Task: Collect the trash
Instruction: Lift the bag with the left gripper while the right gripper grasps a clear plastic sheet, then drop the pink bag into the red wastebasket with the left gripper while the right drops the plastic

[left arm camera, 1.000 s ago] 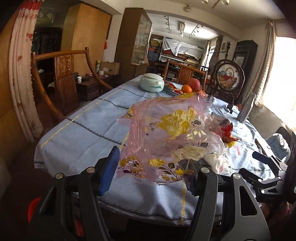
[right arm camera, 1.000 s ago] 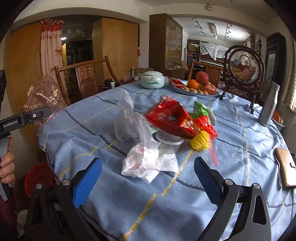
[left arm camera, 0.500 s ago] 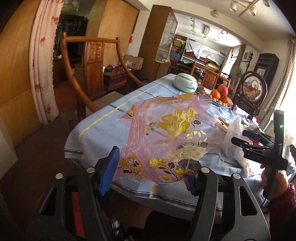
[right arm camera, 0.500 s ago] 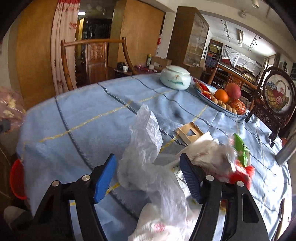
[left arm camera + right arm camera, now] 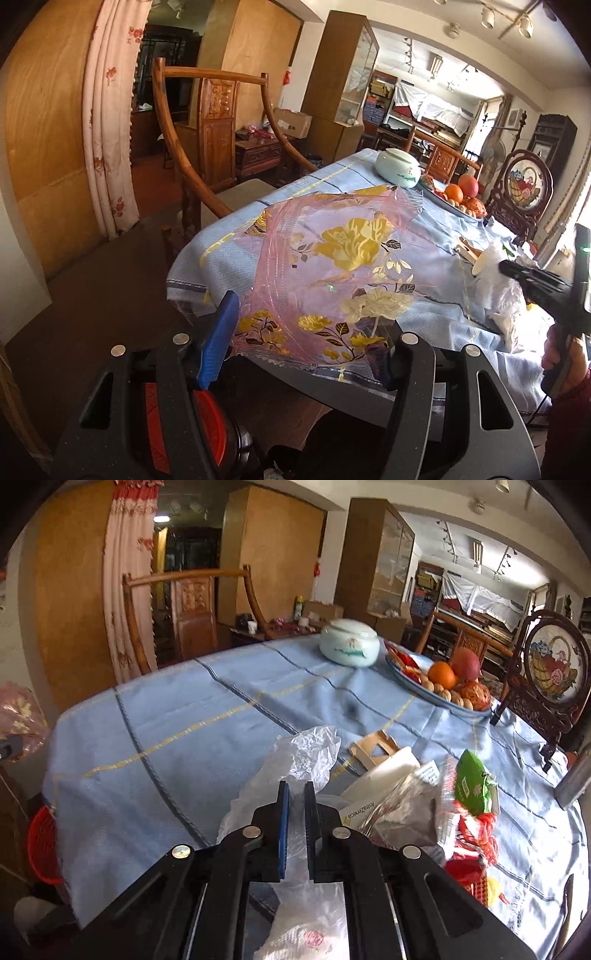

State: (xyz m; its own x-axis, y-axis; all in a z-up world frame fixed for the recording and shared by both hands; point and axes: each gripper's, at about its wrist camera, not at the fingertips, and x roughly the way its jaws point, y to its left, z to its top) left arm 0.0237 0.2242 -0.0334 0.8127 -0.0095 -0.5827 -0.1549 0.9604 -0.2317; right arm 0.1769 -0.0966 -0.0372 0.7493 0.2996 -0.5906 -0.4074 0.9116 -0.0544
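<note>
Clear plastic bag (image 5: 295,775) is pinched between the closed fingers of the right gripper (image 5: 295,808) on the table (image 5: 184,716); off its edge, a pink bag (image 5: 332,266) is clamped in the half-spread left gripper (image 5: 306,347).

A round counter (image 5: 177,716) covered in a blue cloth with yellow stripes. On it lie a pale green lidded jar (image 5: 349,641), a fruit plate (image 5: 436,690), a framed embroidery stand (image 5: 550,675), and crumpled plastic (image 5: 306,760), wrappers (image 5: 472,786) and a cardboard piece (image 5: 373,749).
</note>
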